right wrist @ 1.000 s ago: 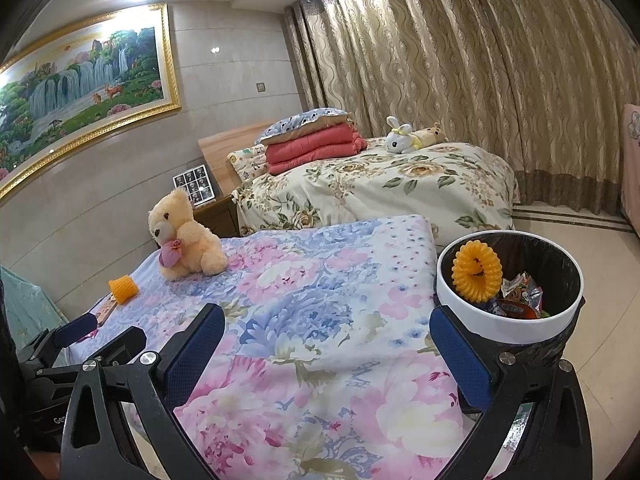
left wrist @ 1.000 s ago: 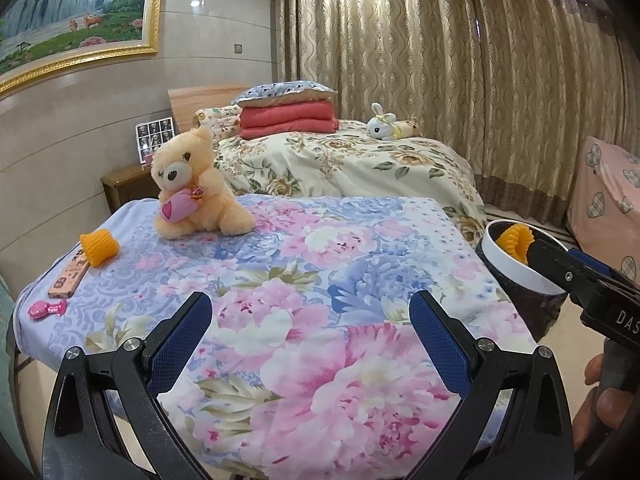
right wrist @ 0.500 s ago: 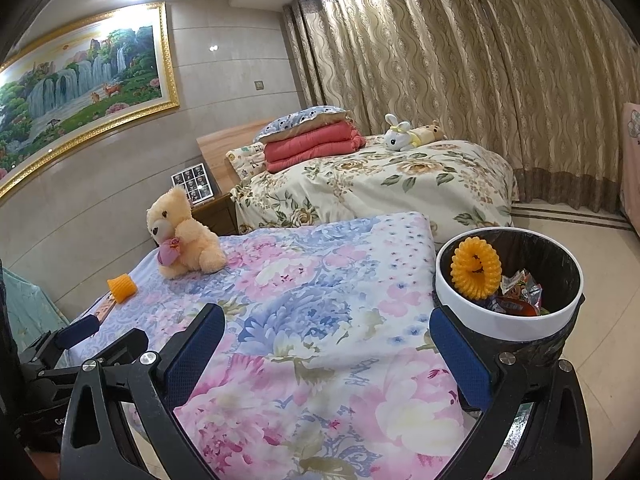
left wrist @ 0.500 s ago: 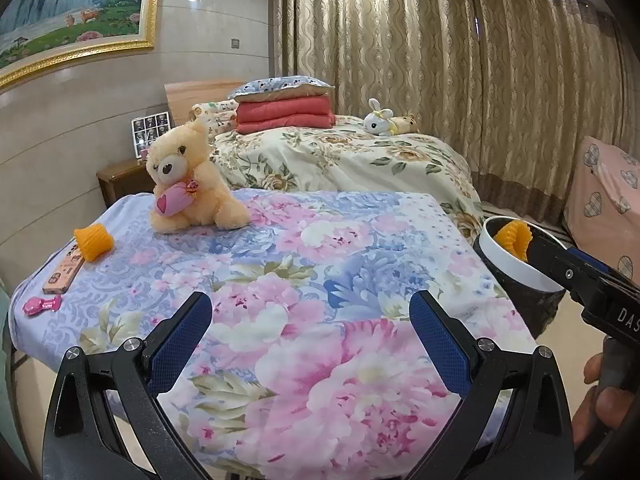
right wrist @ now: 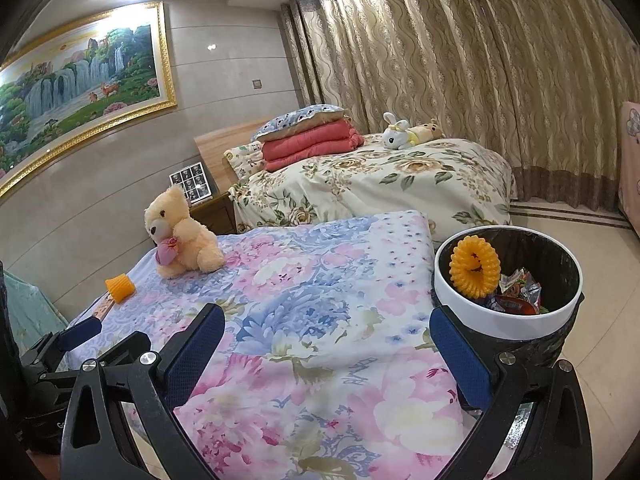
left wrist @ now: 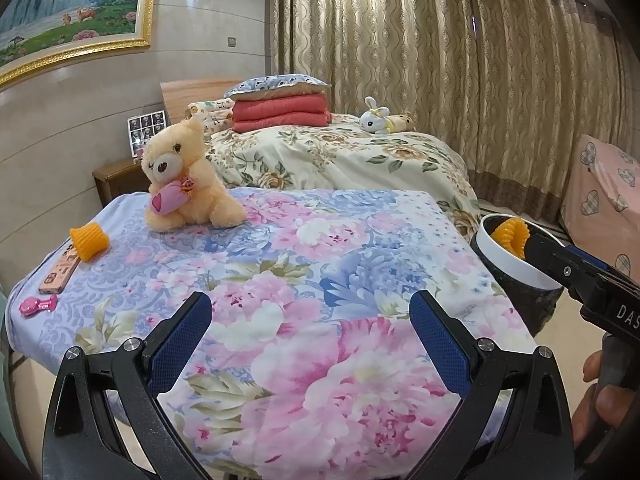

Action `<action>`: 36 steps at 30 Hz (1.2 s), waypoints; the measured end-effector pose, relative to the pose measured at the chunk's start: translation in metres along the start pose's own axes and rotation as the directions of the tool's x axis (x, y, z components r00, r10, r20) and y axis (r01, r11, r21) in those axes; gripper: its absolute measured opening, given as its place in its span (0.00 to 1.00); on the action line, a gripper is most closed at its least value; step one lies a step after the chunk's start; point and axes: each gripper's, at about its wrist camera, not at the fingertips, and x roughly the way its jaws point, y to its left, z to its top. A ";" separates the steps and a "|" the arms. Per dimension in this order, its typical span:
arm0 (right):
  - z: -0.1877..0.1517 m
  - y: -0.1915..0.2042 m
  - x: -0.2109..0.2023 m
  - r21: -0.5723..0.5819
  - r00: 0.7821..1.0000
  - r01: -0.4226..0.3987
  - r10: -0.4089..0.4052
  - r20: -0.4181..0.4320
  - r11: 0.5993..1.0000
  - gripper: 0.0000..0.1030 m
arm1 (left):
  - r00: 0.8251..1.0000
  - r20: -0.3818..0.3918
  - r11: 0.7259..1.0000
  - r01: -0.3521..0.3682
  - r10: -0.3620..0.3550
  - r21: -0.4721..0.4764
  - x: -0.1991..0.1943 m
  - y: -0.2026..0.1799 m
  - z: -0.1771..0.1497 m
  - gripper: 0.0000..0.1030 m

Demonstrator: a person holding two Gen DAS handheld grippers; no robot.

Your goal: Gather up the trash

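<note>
Claws, left and right, are hanging spread and empty; you're easing left closer to the bed, cup waiting at ten o'clock, bin at three.

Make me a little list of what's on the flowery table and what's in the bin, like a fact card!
surface: flowery cloth
toy on it: teddy bear holding a pink heart pillow
left edge items: orange ribbed cup on its side, wooden strip, pink clip
bin: white-rimmed trash can beside the table's right edge
in the bin: orange ribbed ring, snack wrappers
left gripper: open, empty
right gripper: open, empty
</note>
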 end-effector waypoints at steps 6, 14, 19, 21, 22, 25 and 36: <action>-0.001 0.000 -0.001 -0.002 1.000 -0.001 0.001 0.000 1.000 1.00 | 1.000 0.001 1.000 0.002 -0.002 -0.001 0.000 0.000 0.000 0.98; 0.000 0.001 -0.001 0.000 1.000 -0.001 0.001 0.000 1.000 1.00 | 1.000 0.002 1.000 0.004 -0.004 0.000 -0.001 -0.001 0.001 0.98; 0.000 0.002 -0.001 -0.002 1.000 -0.001 0.001 0.000 1.000 1.00 | 1.000 0.003 1.000 0.005 -0.005 0.000 -0.001 -0.001 0.001 0.98; 0.000 0.002 -0.001 -0.001 1.000 -0.001 0.001 0.000 1.000 1.00 | 1.000 0.002 1.000 0.005 -0.005 0.000 -0.002 -0.002 0.001 0.98; 0.000 0.002 -0.001 0.000 1.000 -0.001 0.001 -0.001 1.000 1.00 | 1.000 0.002 1.000 0.005 -0.005 0.001 -0.002 -0.002 0.002 0.98; 0.000 0.002 -0.001 -0.001 1.000 -0.001 0.001 0.000 1.000 1.00 | 1.000 0.003 1.000 0.005 -0.005 0.000 -0.002 -0.002 0.001 0.98; 0.000 0.002 -0.001 0.002 1.000 -0.002 0.002 -0.003 1.000 1.00 | 1.000 0.001 1.000 0.008 -0.008 0.004 -0.002 -0.004 0.002 0.98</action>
